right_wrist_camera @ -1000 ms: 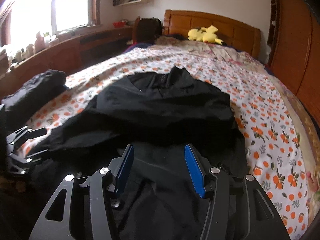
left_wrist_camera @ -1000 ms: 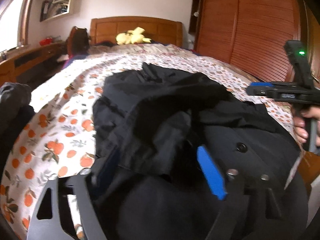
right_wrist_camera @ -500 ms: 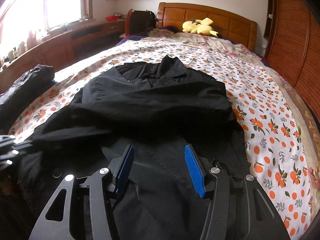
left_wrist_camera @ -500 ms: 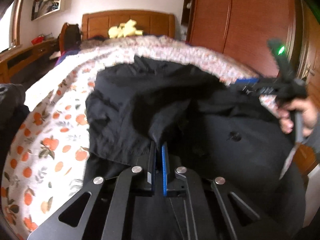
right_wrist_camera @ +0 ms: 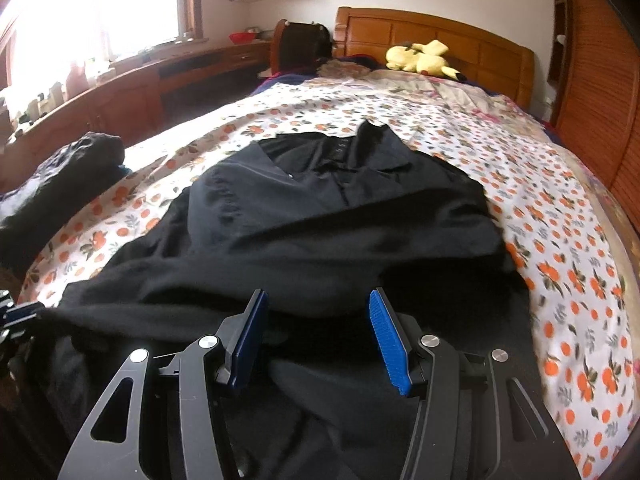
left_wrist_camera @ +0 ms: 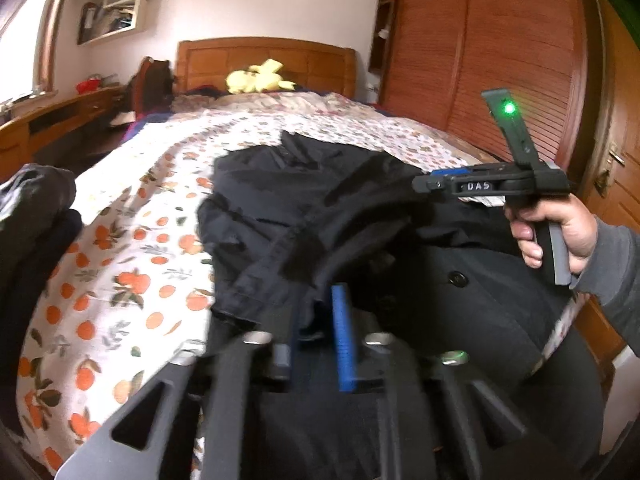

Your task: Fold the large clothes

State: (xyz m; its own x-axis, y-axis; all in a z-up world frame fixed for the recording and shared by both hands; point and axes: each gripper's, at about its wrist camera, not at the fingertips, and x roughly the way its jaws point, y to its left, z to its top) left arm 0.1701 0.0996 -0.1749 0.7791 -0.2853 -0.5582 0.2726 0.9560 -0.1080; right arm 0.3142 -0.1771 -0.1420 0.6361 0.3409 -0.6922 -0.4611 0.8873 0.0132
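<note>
A large black coat (right_wrist_camera: pixel 340 220) lies on the bed, collar toward the headboard, and also shows in the left wrist view (left_wrist_camera: pixel 320 216). My left gripper (left_wrist_camera: pixel 320 316) has a narrow gap between its pads, with a fold of the coat's near left part between them. My right gripper (right_wrist_camera: pixel 318 328) is open and empty, low over the coat's near hem. In the left wrist view it (left_wrist_camera: pixel 436 182) hovers above the coat's right side, held by a hand (left_wrist_camera: pixel 560 228).
The bedspread (right_wrist_camera: pixel 540 208) has an orange-fruit print. A dark pile of clothes (right_wrist_camera: pixel 60 176) lies at the bed's left edge. A yellow plush toy (right_wrist_camera: pixel 424 58) sits by the wooden headboard (right_wrist_camera: pixel 440 36). A wooden wardrobe (left_wrist_camera: pixel 500 48) stands on the right.
My left gripper closed on the coat's near left fold, then its pads parted slightly with cloth still between them. My right gripper stayed open and moved forward over the hem.
</note>
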